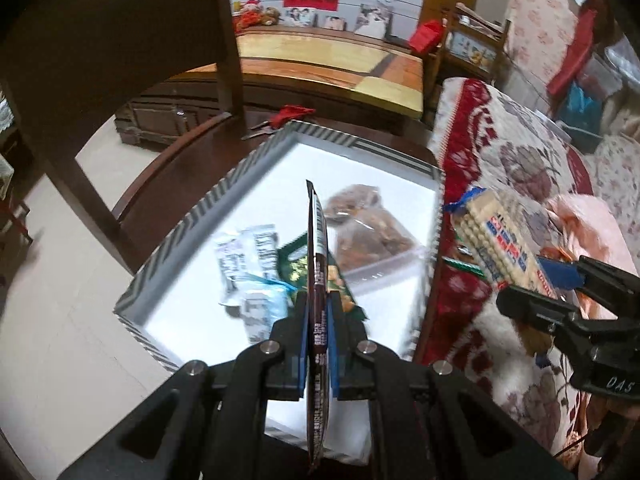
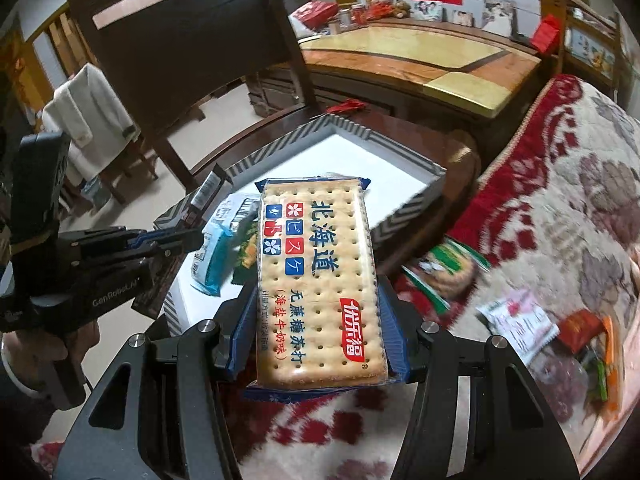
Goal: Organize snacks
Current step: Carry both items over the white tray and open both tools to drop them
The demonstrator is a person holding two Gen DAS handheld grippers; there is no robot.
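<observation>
The left gripper [image 1: 318,316] has its fingers [image 1: 305,332] pressed together on a thin dark-brown snack packet [image 1: 319,264], held edge-on and upright above a shallow white tray [image 1: 208,216] with a grey striped rim. The tray sits on a dark wooden seat just beside a red-and-cream patterned blanket [image 1: 520,168]. Inside the tray, toward its near left corner, lie a white-and-grey packet [image 1: 250,256] and a light-blue packet [image 1: 266,300]; a green packet [image 1: 298,264] lies next to them, partly behind the dark one, and a clear bag of brown snacks [image 1: 368,228] rests toward the tray's right edge. The right gripper [image 2: 318,300] has its fingers [image 2: 244,320] spread partway and pinching a pack of soda crackers [image 2: 318,272] by its long sides, printed face up, held over the tray's right edge where it meets the blanket. On the blanket, to the right, lie a green round-biscuit packet [image 2: 448,276], a white-and-pink packet [image 2: 516,324] and a red-and-orange packet [image 2: 588,336], all blurred.
</observation>
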